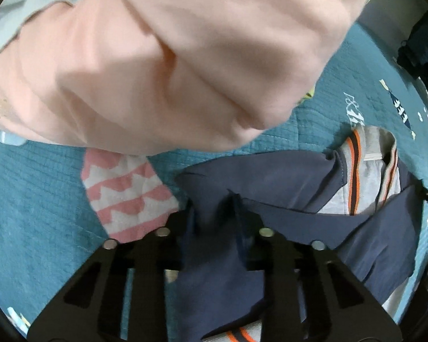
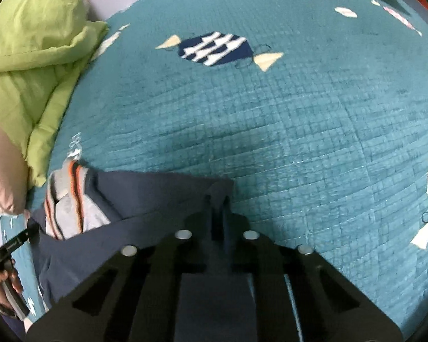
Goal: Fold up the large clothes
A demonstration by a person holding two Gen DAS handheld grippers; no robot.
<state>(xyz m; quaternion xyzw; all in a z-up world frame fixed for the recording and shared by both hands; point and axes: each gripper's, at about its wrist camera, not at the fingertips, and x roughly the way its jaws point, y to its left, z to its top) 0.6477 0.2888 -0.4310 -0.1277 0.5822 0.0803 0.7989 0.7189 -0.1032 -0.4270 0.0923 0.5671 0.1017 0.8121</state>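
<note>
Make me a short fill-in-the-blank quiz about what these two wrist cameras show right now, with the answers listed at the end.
1. Both grippers are pinching the ____ blue garment.
2. The bed is covered by a quilted ____ bedspread.
3. Beside the left gripper lies a cloth patterned in white and ____.
4. Left of the right gripper, at the bed's edge, sits a lime ____ pillow.

Answers: navy; teal; pink; green
</note>
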